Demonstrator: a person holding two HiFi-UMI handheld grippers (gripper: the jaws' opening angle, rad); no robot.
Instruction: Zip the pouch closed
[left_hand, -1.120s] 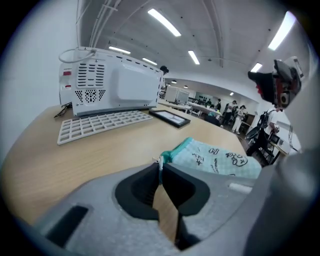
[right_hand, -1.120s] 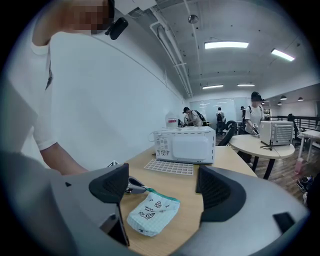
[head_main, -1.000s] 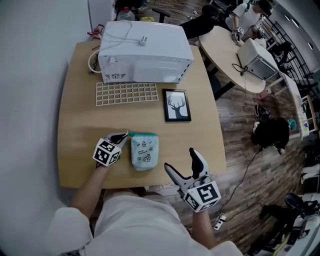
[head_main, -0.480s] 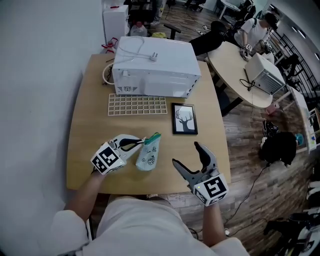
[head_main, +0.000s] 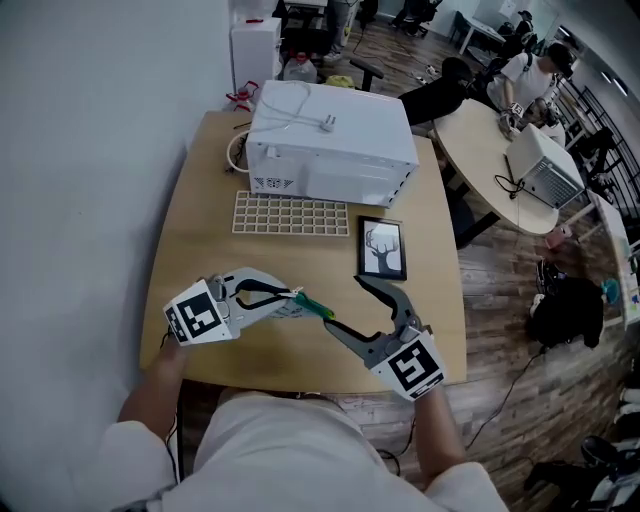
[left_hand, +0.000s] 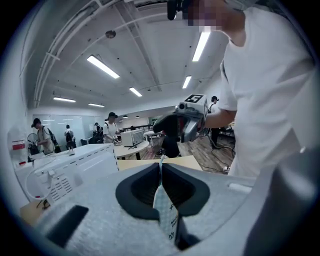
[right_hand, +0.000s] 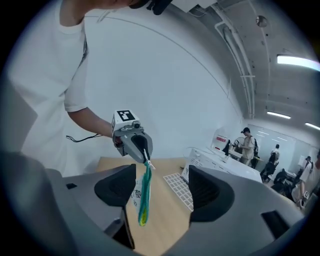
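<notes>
Above the surface (head_main: 200, 250), pouch (head_main: 312, 304) pinched in left gripper (head_main: 290, 295) jaws, dangling lengthwise between right gripper's (head_main: 345, 305) spread, just-narrowing jaws.

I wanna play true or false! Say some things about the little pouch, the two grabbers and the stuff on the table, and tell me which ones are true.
1. The left gripper is pinching the pouch. True.
2. The pouch lies flat on the table. False: it hangs in the air from the left gripper.
3. The right gripper is clamped tight on the pouch. False: its jaws have just been closing but stand apart, with the pouch between them and not pinched.
4. A framed tree picture lies on the table. True.
5. The white appliance stands on the floor. False: it sits at the table's far end.
</notes>
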